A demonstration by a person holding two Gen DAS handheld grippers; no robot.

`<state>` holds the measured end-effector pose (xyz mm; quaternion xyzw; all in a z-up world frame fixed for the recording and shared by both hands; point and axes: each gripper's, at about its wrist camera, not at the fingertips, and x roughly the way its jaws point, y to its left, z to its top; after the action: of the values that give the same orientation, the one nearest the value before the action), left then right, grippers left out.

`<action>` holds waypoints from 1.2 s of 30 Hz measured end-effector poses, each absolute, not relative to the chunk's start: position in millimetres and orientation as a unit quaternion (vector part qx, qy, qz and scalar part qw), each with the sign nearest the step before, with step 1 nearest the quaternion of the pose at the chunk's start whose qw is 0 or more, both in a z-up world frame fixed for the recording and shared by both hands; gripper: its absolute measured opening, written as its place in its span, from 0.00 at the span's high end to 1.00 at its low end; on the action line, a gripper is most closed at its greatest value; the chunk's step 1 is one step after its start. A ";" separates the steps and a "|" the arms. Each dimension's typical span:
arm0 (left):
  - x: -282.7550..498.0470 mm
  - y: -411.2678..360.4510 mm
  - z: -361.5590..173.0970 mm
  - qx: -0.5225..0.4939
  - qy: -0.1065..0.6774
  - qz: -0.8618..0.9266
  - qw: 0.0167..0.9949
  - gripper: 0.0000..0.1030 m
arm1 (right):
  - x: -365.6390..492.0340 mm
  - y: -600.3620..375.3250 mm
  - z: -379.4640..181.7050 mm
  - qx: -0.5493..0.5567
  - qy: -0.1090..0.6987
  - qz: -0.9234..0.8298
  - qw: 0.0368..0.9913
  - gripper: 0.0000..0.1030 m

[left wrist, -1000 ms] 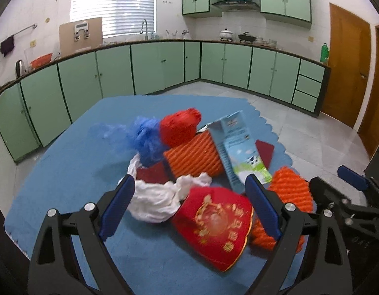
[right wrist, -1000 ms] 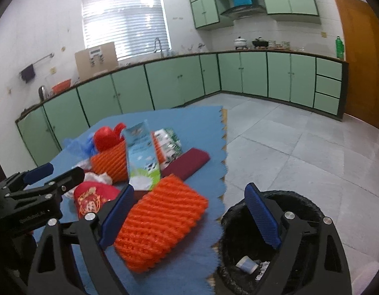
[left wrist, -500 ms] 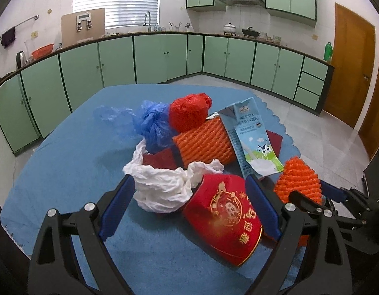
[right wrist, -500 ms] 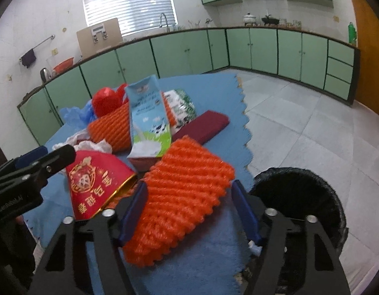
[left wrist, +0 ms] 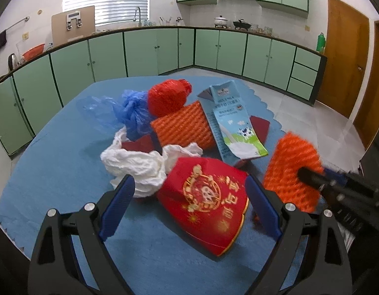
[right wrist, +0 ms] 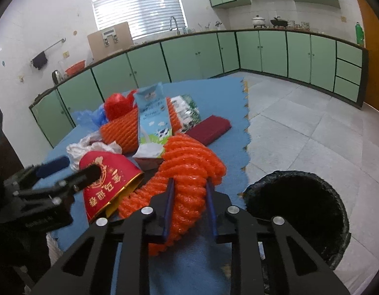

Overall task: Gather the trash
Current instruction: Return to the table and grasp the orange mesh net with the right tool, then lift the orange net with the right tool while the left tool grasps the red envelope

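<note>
A heap of trash lies on a blue mat (left wrist: 54, 147). My right gripper (right wrist: 189, 184) has its jaws closing, and its pads squeeze an orange foam net (right wrist: 189, 162) at the mat's near right edge. That net (left wrist: 292, 167) also shows in the left wrist view with the right gripper (left wrist: 314, 174) on it. My left gripper (left wrist: 189, 189) is open, and a red packet with gold print (left wrist: 209, 196) lies just ahead of its fingers. A black bin (right wrist: 253, 189) stands on the floor right of the mat.
Behind the red packet lie a white plastic bag (left wrist: 135, 159), a blue bag (left wrist: 130, 113), a red mesh ball (left wrist: 167, 95), a second orange net (left wrist: 182, 127), a milk carton (left wrist: 233, 118) and a maroon box (right wrist: 211, 129). Green cabinets line the walls.
The right gripper's jaws came together on the orange foam net, which bunched up between them. The left gripper stayed open over the red packet.
</note>
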<state>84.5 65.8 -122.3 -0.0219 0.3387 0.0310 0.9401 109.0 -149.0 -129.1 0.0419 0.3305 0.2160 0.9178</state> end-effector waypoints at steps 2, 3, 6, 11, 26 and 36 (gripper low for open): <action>84.5 63.2 -125.1 -0.021 0.342 0.029 0.939 0.14 | 109.4 -156.4 -123.3 0.044 0.324 0.211 0.921 0.78; 84.9 61.1 -127.1 -0.019 0.344 0.028 0.938 0.14 | 109.4 -159.4 -121.5 0.045 0.322 0.209 0.922 0.78; 86.7 55.0 -132.0 -0.012 0.350 0.022 0.937 0.14 | 110.5 -167.9 -118.0 0.051 0.320 0.202 0.924 0.78; 94.1 53.5 -141.7 0.002 0.359 0.027 0.933 0.13 | 113.3 -172.3 -120.8 0.057 0.326 0.198 0.923 0.78; 111.7 52.2 -149.8 -0.013 0.376 -0.001 0.927 0.13 | 119.5 -176.5 -126.1 0.076 0.340 0.195 0.917 0.78; 90.1 23.5 -131.1 -0.009 0.350 -0.035 0.936 0.14 | 112.4 -184.3 -114.1 0.082 0.326 0.194 0.922 0.78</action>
<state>90.1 23.5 -131.1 -0.0090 0.3496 -0.0349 0.9362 112.4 -184.3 -114.1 0.0817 0.3255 0.1937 0.9219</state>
